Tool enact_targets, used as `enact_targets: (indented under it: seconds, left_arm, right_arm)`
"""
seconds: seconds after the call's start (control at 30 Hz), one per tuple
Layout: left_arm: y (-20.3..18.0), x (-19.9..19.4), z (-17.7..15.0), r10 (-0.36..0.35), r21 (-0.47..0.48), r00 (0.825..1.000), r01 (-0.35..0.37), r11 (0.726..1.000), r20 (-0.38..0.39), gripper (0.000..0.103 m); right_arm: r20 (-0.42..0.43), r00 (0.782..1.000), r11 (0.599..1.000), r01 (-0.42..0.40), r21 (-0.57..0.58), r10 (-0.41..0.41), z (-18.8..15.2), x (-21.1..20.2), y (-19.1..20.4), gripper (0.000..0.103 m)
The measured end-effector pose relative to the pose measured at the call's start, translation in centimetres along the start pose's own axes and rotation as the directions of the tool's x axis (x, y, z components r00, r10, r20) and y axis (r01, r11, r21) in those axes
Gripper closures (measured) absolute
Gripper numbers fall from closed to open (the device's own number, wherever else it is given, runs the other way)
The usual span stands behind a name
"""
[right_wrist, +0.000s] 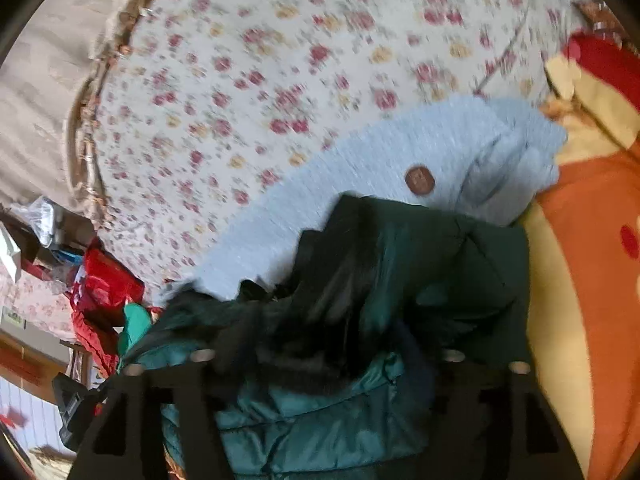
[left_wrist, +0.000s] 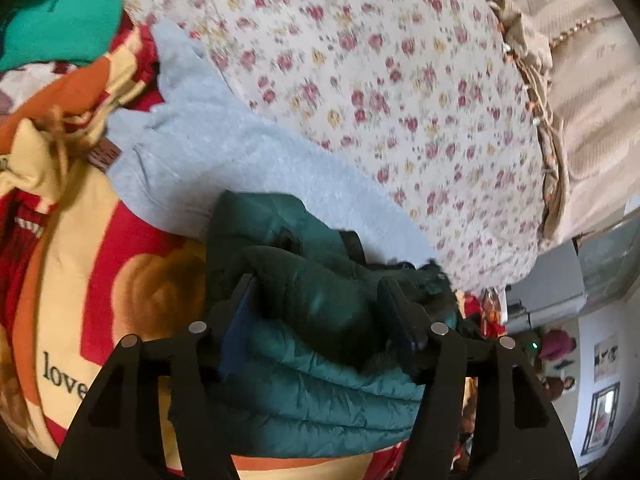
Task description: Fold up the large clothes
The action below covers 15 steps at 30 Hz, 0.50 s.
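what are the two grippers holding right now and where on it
Both hold the green puffer jacket. The left hand-held gripper pinches a bunched quilted fold. The right hand-held gripper is buried in dark folds; the exact hold cannot be told.

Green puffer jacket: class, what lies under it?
Under the green puffer jacket a light blue sweater shows, spread on the floral bedspread. How far the sweater reaches beneath is covered.

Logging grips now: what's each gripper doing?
Left gripper: shut on the green jacket.
Right gripper: jacket between fingers; grip cannot be told.
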State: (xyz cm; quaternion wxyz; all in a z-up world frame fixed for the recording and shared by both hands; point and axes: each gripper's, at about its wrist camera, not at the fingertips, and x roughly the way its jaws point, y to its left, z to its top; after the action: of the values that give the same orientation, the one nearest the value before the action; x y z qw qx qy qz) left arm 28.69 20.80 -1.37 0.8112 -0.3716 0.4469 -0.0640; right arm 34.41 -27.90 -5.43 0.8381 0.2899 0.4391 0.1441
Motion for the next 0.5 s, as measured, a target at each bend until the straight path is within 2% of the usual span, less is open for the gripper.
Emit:
enact_targets:
  seconds: [0.1,0.27,0.4,0.5]
  left_arm:
    - [-0.8,-1.0,-0.3,0.009,0.022,1.0,-0.009,1.0,0.005,0.041]
    - [-4.7,-0.8,-2.1,0.112,0.202,0.993,-0.115,0.973,0.026,0.041]
    - [-7.8,2.6,-3.0,0.154,0.285,0.988,-0.148,0.947,0.001,0.041]
    - [-9.4,6.6,-3.1,0.223,0.35,0.975,-0.203,0.914,-0.018,0.041]
  right_arm:
    - [0.034,0.999,0.997,0.024,-0.07,-0.021,-0.4,-1.8,1.4,0.035]
    - [0.032,0.989,0.962,0.147,-0.232,-0.143,-2.8,-1.2,3.1,0.035]
    - [-0.005,0.977,0.926,0.199,-0.321,-0.212,-4.7,1.8,3.6,0.035]
    - [0.012,0.962,0.893,0.258,-0.37,-0.273,-5.0,3.8,3.6,0.035]
